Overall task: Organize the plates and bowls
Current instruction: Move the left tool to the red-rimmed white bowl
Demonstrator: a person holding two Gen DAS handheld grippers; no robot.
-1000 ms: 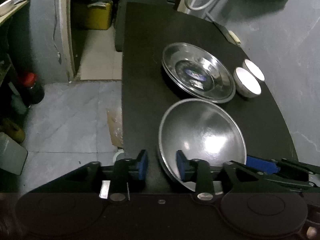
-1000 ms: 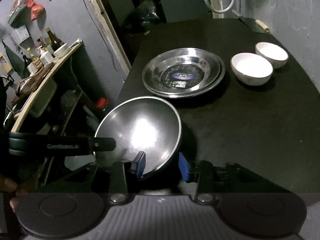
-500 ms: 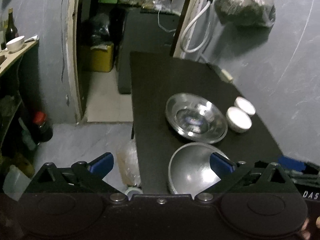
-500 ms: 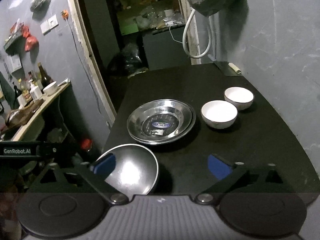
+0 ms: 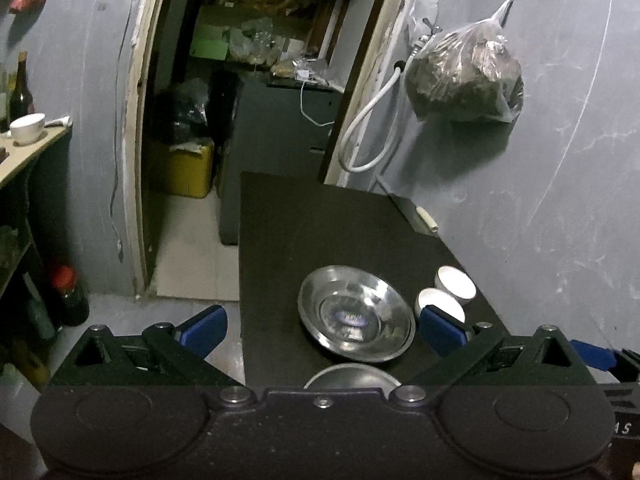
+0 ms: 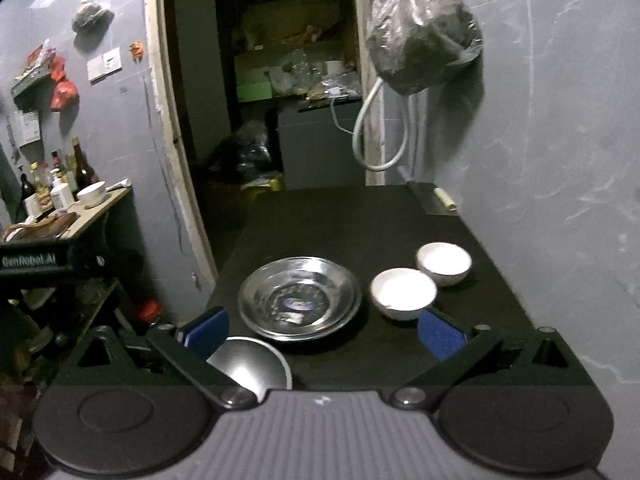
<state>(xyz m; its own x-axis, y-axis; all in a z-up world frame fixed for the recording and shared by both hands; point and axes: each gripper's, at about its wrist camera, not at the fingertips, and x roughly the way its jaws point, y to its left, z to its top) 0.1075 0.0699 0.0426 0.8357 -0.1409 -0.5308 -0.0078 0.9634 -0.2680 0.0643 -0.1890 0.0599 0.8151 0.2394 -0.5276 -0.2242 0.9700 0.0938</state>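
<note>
A stack of shiny steel plates (image 5: 355, 317) (image 6: 299, 298) lies in the middle of the black table (image 5: 320, 232) (image 6: 344, 224). Two white bowls (image 5: 456, 282) (image 6: 403, 290) (image 6: 443, 261) stand to its right, side by side. A large steel bowl (image 5: 352, 376) (image 6: 250, 364) sits at the table's near edge, partly hidden behind both gripper bodies. My left gripper (image 5: 322, 330) is open and empty, raised above the near edge. My right gripper (image 6: 324, 330) is open and empty, also raised and drawn back.
A grey wall runs along the table's right side, with a hanging plastic bag (image 5: 466, 76) (image 6: 424, 52) and a white hose (image 5: 368, 132). A doorway opens behind the table. A shelf (image 6: 80, 212) with bottles and a bowl stands at the left. A red-capped bottle (image 5: 68, 296) sits on the floor.
Both grippers let go of the large steel bowl, opened wide, and pulled back and up. The bowl stays at the near edge of the table.
</note>
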